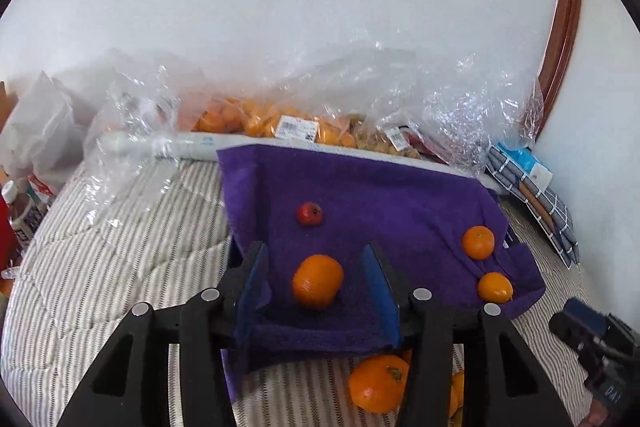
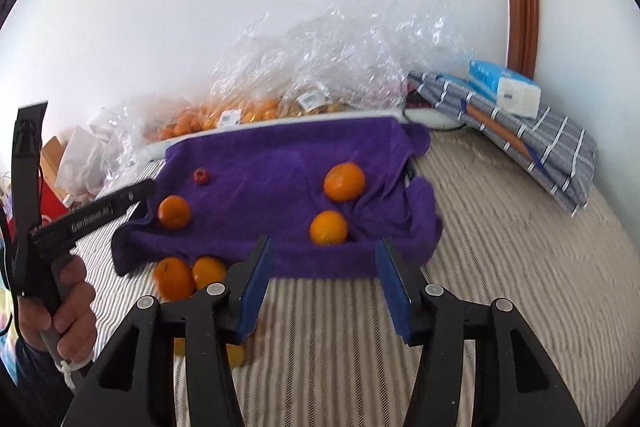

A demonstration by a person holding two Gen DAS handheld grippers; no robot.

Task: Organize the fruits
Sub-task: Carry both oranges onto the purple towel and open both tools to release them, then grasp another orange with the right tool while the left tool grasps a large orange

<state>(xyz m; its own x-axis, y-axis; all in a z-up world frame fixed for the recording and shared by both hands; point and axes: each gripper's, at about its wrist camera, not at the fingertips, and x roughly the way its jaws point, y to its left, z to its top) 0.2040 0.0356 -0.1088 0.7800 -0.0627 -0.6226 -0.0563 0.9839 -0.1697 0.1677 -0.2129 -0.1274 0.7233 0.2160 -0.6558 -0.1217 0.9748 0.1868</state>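
A purple towel [image 1: 380, 187] [image 2: 280, 155] lies on the striped bed. On it are three oranges and a small red fruit [image 1: 309, 213] [image 2: 201, 175]. My left gripper [image 1: 316, 267] is open, its blue pads on either side of one orange [image 1: 317, 281] [image 2: 174, 211] without touching it. Two more oranges sit at the towel's right side [image 1: 478, 242] [image 1: 495, 287]; they also show in the right wrist view [image 2: 344, 181] [image 2: 328, 227]. My right gripper [image 2: 324, 267] is open and empty, just short of the towel's front edge. More oranges [image 1: 378, 383] [image 2: 174, 277] [image 2: 209, 271] lie on the bed in front of the towel.
Clear plastic bags of oranges [image 1: 256, 121] [image 2: 224, 117] lie along the wall behind the towel. A folded checked cloth [image 2: 520, 143] with a tissue pack [image 2: 504, 87] lies at the right. Bottles and paper bags [image 1: 24, 203] stand at the left.
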